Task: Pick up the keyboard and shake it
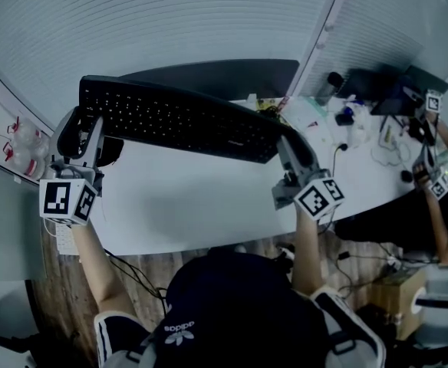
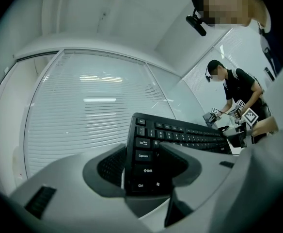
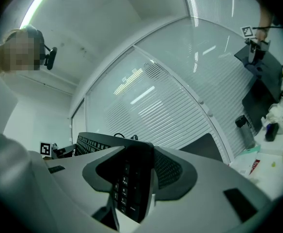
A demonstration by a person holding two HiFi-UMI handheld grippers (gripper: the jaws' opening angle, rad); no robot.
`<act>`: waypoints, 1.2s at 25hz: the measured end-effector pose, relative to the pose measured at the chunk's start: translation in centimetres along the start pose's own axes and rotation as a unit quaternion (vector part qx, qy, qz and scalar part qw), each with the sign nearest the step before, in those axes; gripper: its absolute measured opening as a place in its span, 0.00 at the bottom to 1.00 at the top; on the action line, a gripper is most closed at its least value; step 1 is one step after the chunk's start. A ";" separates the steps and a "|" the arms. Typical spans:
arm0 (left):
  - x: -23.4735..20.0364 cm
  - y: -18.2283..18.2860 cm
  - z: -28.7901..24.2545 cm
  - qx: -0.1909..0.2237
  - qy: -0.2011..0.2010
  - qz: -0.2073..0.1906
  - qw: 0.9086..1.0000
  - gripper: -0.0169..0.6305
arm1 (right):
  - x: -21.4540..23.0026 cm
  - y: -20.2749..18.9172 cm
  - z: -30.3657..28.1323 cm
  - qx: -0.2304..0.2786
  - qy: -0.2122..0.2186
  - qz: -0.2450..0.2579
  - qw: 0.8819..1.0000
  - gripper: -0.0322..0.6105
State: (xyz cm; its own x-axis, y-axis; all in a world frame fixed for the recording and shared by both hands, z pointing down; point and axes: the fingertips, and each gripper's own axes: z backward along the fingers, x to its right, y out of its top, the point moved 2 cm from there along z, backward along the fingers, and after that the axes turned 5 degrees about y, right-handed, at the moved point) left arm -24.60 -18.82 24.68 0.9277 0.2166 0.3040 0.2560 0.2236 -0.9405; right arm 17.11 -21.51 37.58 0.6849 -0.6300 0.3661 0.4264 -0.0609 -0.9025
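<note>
While the black keyboard (image 1: 178, 121) hung clear above the white desk (image 1: 201, 205), both tongs were clamped on it, one at each short end. The left gripper (image 1: 86, 133) was closed on the end over the desk's left edge. Its own view showed the left gripper (image 2: 146, 171) with the Ctrl, Shift and Caps Lock keys (image 2: 144, 163) lying between the two pads. The right gripper (image 1: 289, 150) grasped the opposite end, over the desk's middle. In its view the right gripper (image 3: 134, 178) had the keyboard's end wedged edge-on between its pads. The keyboard was tilted, key face toward the person, its left end higher above the desk. A dark mat (image 1: 224, 75) lay on the desk's far side. A second person (image 1: 443, 156) worked at the desk's right end.
</note>
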 end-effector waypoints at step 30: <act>0.1 1.1 -0.1 0.011 -0.018 -0.016 1.000 0.35 | 0.2 -0.9 0.8 0.011 -0.003 -0.026 1.000 0.31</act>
State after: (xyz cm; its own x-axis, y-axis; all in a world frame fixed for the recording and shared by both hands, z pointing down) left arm -24.23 -18.69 23.67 0.9087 0.2426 0.3398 0.2792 0.2522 -0.9265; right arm 17.36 -20.98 38.66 0.6652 -0.6210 0.4146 0.4753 -0.0762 -0.8765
